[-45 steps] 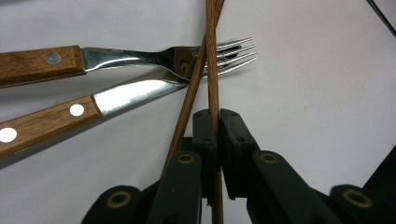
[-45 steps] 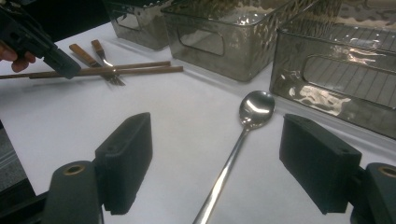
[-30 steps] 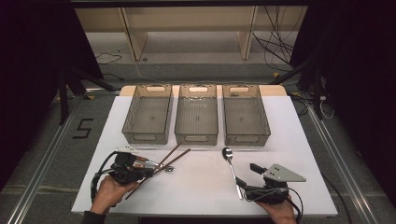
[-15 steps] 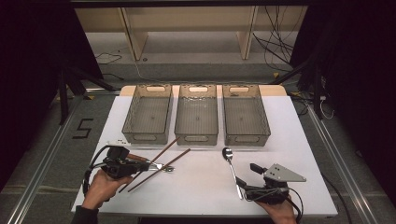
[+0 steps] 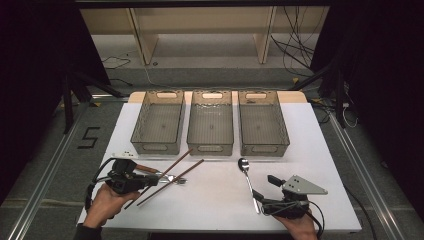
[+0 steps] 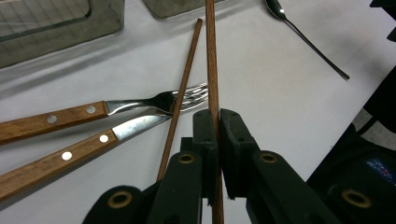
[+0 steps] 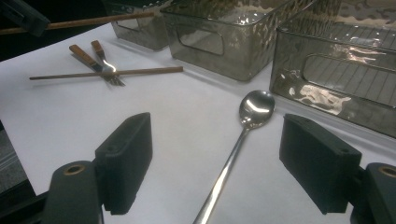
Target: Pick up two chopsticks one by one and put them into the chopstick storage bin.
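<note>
Leftward along the table's near edge goes the left hand [image 5: 102, 202] since the earlier frames, and the left gripper [image 5: 142, 181] goes with it, now close to the near-left corner. Its jaws are clenched on one wooden chopstick [image 6: 212, 70], which is raised off the table [image 5: 300, 130] and points toward the left bin [image 5: 158, 142] at the far side. The second chopstick [image 5: 170, 182] lies flat, crossing the fork [image 6: 184, 99] and the wooden-handled knife [image 6: 100, 140] beside it. Three grey bins sit in a row along the far edge, all empty as far as the high view shows.

By the near-right corner the right gripper [image 7: 217, 158] rests with its jaws spread wide on either side of the spoon [image 7: 254, 109], pads clear of the handle.

Judging from this, one chopstick is picked and ready to carry to a bin; the spoon is lined up but not yet grasped.
</note>
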Available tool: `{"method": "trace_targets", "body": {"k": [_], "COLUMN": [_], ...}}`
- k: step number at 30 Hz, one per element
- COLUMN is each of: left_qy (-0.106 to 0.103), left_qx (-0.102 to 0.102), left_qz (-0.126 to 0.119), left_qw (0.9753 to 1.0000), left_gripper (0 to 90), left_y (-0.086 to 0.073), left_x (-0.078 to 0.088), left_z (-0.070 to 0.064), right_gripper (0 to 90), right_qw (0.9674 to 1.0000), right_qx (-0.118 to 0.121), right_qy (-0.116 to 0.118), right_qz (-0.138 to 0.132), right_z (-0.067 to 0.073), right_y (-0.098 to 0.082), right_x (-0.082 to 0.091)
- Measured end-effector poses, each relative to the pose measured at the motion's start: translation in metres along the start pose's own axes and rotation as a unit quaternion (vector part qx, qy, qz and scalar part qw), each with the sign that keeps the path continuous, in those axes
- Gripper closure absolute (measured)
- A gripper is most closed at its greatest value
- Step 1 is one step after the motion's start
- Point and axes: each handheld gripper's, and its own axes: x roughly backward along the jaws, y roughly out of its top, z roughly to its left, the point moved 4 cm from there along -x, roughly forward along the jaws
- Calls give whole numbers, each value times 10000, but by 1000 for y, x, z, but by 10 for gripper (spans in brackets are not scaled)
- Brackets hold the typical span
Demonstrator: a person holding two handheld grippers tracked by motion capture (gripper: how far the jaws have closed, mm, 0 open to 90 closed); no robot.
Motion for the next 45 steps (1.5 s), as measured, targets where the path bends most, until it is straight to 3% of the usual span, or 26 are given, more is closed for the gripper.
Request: {"method": "trace_targets", "body": {"k": [13, 28, 35, 45], "left_qy": [288, 661, 787, 881], "left_qx": [78, 375, 422, 461], "left_qz": [-350, -820, -858, -744], "left_qw": [9989, 9937, 9923, 9923], "left_gripper": [850, 850, 850, 850], "left_y": [26, 66, 86, 105], "left_x": [10, 16, 9, -11], "left_z": [21, 62, 78, 99], "right_gripper": [263, 263, 263, 263], "right_qw": [10000, 10000, 10000, 10000], "right_qx": [2, -18, -22, -31], "right_qy": [-3, 0, -3, 1], "right_qz": [0, -22, -29, -28], "right_z": [0, -1, -1, -3], "right_y": [0, 0, 0, 0], "right_x": [0, 1, 1, 1]}}
